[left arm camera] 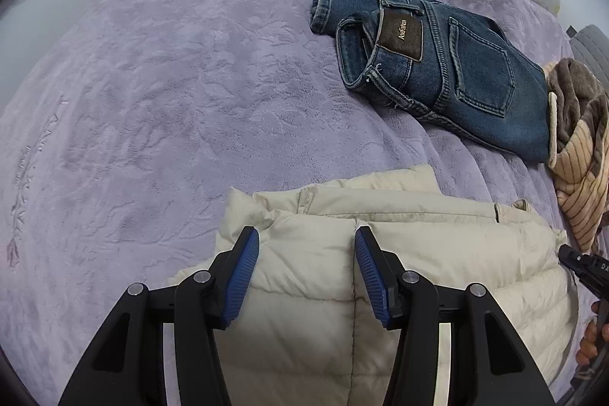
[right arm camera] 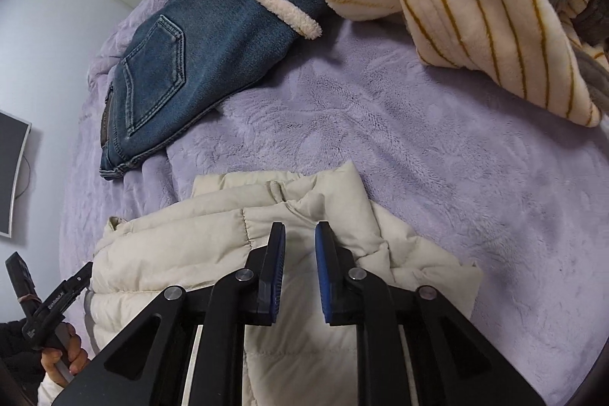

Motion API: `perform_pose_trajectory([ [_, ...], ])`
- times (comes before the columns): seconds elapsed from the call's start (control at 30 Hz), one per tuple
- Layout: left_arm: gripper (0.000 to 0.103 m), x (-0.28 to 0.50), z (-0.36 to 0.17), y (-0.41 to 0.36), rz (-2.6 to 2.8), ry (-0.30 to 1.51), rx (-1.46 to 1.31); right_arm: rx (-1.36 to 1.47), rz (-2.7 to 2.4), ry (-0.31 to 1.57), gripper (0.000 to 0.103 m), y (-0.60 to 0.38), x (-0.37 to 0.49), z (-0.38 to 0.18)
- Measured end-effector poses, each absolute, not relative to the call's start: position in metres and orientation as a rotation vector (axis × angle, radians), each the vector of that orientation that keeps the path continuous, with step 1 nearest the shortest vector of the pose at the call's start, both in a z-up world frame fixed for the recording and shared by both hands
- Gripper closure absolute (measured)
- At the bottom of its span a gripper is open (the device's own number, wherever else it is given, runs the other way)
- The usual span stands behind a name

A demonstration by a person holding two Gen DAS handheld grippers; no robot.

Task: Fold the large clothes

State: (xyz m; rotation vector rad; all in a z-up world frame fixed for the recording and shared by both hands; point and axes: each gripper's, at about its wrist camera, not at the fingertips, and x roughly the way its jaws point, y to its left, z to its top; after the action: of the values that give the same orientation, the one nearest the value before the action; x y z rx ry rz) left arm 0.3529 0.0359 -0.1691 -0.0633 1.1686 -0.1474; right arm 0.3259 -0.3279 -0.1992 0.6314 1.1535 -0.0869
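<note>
Left wrist view. Seen from above: a cream puffer jacket [left arm camera: 399, 253] on the bed [left arm camera: 152, 101], with its purple plush cover. Looked already folded into a thick, layered bundle, collar end away from the camera, though some edges still bulged. Left claw [left arm camera: 307, 273] hovered over the near part of the jacket, wide open, nothing between the blue pads [left arm camera: 243, 276]; whether the pads touched the fabric could not be told. Further back lay a pair of jeans [left arm camera: 449, 71], folded compact, back pocket and leather patch upward, so judged as finished. Just beside the jeans, touching their far end, sat a striped fleece garment [left arm camera: 578, 147] in a loose heap, judged as not yet folded. At the right edge appeared part of the other black tool, held by a hand.

Right wrist view. Same jacket [right arm camera: 190, 253] below the right claw [right arm camera: 300, 273], which stood open only by a narrow gap, gripping nothing as far as visible. One loose flap of the jacket stuck out at the right side, so perhaps a little tidying was left. Jeans [right arm camera: 198, 56] at upper left, with the fleece garment [right arm camera: 456, 6] overlapping one end of them. Left claw [right arm camera: 82, 273] seen at the lower left.

No containers visible in either view; all clothes directly on the bed.
</note>
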Motion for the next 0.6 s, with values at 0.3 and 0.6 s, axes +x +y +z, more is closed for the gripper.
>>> perform_pose_trajectory([
  [0.3, 0.020, 0.314, -0.138, 0.042, -0.138, 1.171, -0.017, 0.630, -0.066, 1.131, 0.083, -0.315, 0.293, -0.159],
  [0.6, 0.000, 0.265, -0.122, 0.037, -0.158, 1.179, 0.059, 0.660, -0.049, 1.133, 0.039, -0.296, 0.252, -0.137],
])
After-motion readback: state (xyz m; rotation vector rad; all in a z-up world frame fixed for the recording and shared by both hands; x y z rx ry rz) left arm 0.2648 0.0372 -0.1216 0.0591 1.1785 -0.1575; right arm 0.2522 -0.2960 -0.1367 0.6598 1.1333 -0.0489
